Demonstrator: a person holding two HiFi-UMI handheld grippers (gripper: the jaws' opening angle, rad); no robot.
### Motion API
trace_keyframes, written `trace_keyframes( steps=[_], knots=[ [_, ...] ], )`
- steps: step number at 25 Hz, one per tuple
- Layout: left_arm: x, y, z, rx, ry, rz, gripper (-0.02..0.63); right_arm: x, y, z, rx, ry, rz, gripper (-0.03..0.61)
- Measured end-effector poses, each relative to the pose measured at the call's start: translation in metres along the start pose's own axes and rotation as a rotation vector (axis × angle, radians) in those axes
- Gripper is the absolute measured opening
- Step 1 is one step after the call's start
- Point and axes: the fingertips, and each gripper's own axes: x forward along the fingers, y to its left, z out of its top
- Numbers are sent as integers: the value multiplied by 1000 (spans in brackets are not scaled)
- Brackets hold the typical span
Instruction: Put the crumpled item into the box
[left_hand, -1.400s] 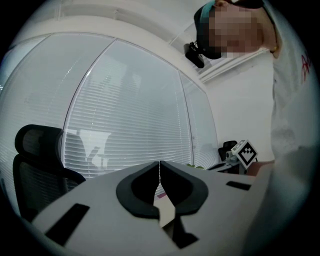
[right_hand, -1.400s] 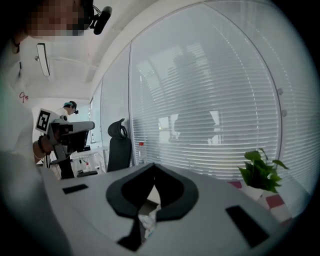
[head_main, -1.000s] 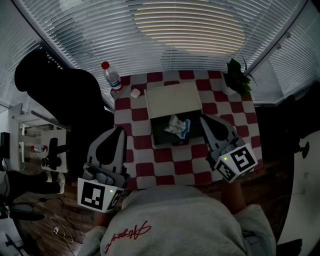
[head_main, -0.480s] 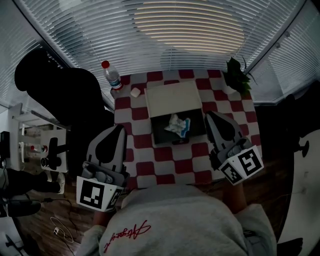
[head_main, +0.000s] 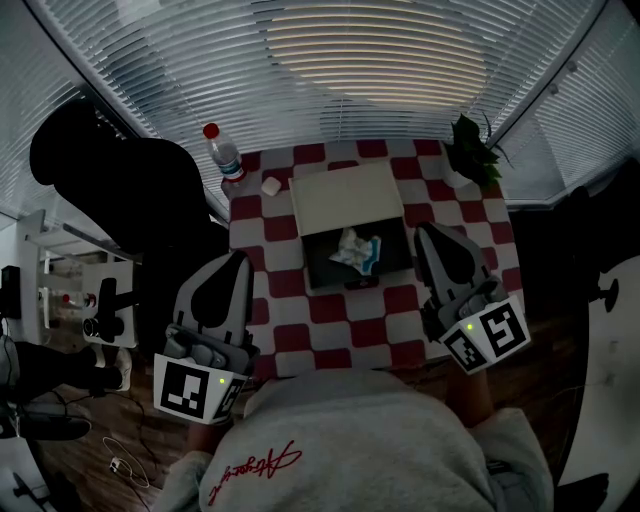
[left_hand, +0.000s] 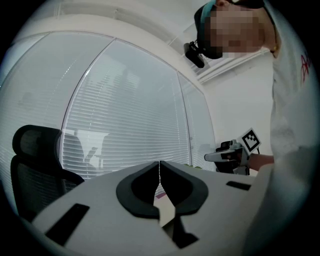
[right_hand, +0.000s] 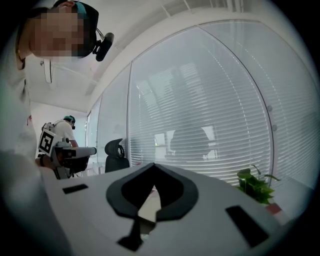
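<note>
The crumpled item (head_main: 356, 249) lies inside the dark box (head_main: 318, 268) on the checkered surface (head_main: 330, 335). The right tool (head_main: 425, 231), jaws together and empty, hangs just right of the box. The left tool (head_main: 238, 258), likewise closed, hangs at the surface's left edge.

No word can be read in full. A line of red cursive script (head_main: 255, 468) runs across the grey sweatshirt (head_main: 400, 430) in the head view, too small and slanted to make out. The cube on the left gripper (head_main: 238, 260) bears a square marker (head_main: 190, 392), and so does the cube on the right gripper (head_main: 428, 232). Both are black-and-white block patterns, not print. The label on the bottle (head_main: 224, 155) is too small to read.
</note>
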Motion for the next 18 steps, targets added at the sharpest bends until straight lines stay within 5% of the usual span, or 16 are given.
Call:
trace_keyframes(
  steps=[18],
  knots=[
    [0, -3, 2, 0, -6, 1, 18, -7, 1, 4, -10, -14, 2, 9]
  ],
)
